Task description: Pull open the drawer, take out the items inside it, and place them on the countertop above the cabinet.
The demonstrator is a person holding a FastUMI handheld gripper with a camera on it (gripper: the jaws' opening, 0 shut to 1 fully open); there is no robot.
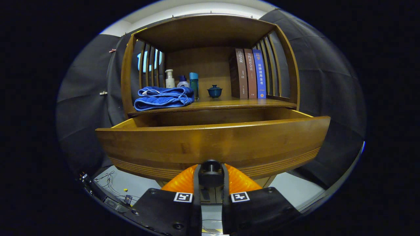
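The drawer (213, 144) stands pulled open below the desk (213, 104); the jaws are closed on its knob (210, 170). Opening looks done; its contents are hidden behind the near front, so taking out remains

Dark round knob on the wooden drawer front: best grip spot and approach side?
Grip the dark round knob across its two sides, coming straight at the front of the open wooden drawer. It juts from the middle of the front, so a finger fits on either side. The gripper sits so, fingers closed on the knob.
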